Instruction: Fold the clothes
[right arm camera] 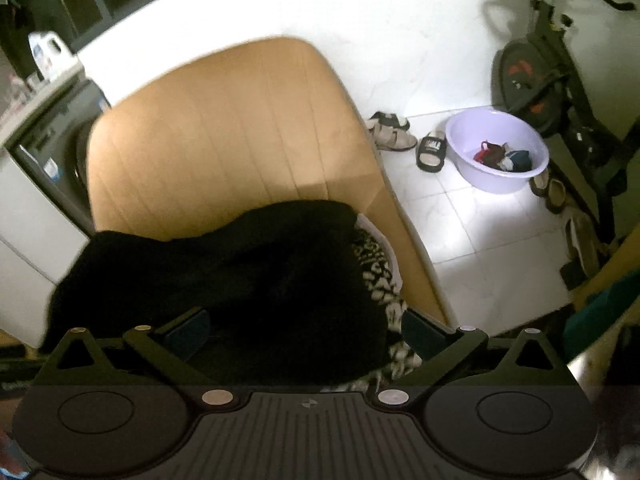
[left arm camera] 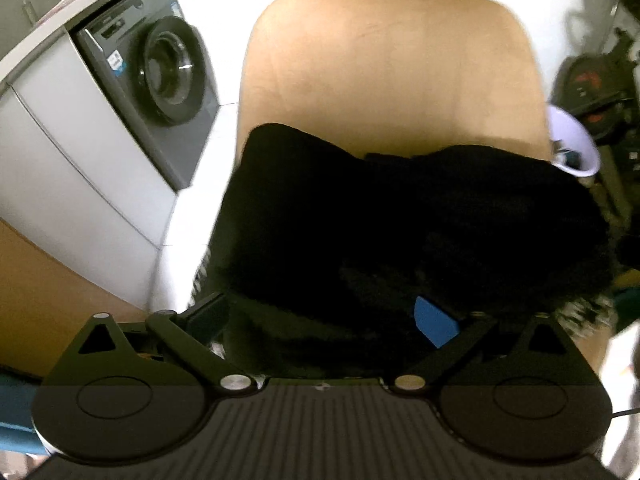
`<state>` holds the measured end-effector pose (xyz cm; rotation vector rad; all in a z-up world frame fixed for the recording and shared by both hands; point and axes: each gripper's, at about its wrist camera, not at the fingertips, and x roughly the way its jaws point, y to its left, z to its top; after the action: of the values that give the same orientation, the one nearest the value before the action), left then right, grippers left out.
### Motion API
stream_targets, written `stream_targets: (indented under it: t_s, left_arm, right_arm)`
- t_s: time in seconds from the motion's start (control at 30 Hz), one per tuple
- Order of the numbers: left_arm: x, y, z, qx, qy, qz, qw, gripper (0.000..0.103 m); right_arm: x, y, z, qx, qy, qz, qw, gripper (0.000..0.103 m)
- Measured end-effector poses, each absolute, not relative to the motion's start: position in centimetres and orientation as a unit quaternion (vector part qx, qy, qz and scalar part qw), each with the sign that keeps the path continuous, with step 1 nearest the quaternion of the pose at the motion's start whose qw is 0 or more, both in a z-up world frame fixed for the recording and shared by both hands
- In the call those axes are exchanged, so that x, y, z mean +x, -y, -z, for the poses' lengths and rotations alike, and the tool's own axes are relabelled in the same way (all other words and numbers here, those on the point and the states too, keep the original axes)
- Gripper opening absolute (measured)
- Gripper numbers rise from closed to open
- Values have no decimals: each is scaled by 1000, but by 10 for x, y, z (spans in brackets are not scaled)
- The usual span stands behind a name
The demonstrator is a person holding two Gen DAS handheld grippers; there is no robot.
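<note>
Lay in a soft heap at the near edge of the tan tabletop [right arm camera: 224, 136]: a black garment [right arm camera: 224, 280], bunched up, not flat, not neatly folded. Peeked out from under its right side: a black-and-white patterned cloth [right arm camera: 380, 276]. Looked thick, floppy and light, likely to sag and slide when lifted. Best taken by an edge or a corner, not by the middle.

Hung over the heap with fingers spread wide: left gripper [left arm camera: 328, 316]. Same for right gripper [right arm camera: 304, 332], fingers apart on both sides of the black cloth, gripping nothing.

Stood on the floor, well apart from the table: a purple basin [right arm camera: 496, 148] with a few small red and dark clothes inside.
</note>
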<state>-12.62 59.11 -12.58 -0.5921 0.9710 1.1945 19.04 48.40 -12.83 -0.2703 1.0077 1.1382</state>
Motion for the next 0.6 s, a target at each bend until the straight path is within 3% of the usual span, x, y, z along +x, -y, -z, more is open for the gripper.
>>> stream_targets:
  t_s: [0.2,0.6]
  left_arm:
    - [-134,-501,96,-224,-421,-513,714,102]
    - [-208,-300,56,-249,-407,-475,739,102]
  right_arm:
    - [149,-389,82,-95,-430,-517,734,102]
    - [51,-141,13,-85,-392,-508,762,102]
